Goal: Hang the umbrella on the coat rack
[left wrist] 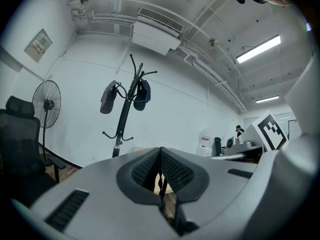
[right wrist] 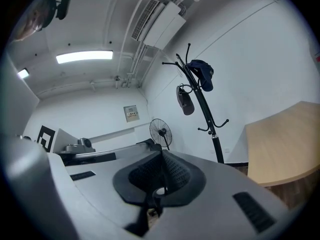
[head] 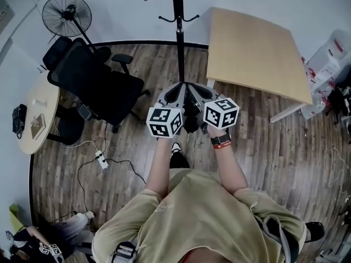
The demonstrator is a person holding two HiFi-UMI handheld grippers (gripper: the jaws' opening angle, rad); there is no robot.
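Note:
The black coat rack (head: 178, 32) stands right ahead, its base just beyond both grippers; its pole (left wrist: 125, 115) and hooks (right wrist: 202, 109) show in both gripper views. A black folded umbrella (head: 191, 122) hangs between the two grippers, mostly hidden by them. My left gripper (head: 174, 95) is shut, and a thin dark cord (left wrist: 160, 180) runs down between its pads (left wrist: 175, 171). My right gripper (head: 198, 93) is shut too, with a small dark loop (right wrist: 159, 191) caught low between its pads (right wrist: 175, 171). The umbrella's body is out of both gripper views.
A grey cap (left wrist: 107, 97) and a dark cap (left wrist: 142, 95) hang on the rack's upper hooks. A wooden table (head: 258, 48) stands to the right, a black office chair (head: 90, 78) and a floor fan (head: 67, 14) to the left. Cables and a power strip (head: 101, 159) lie on the floor.

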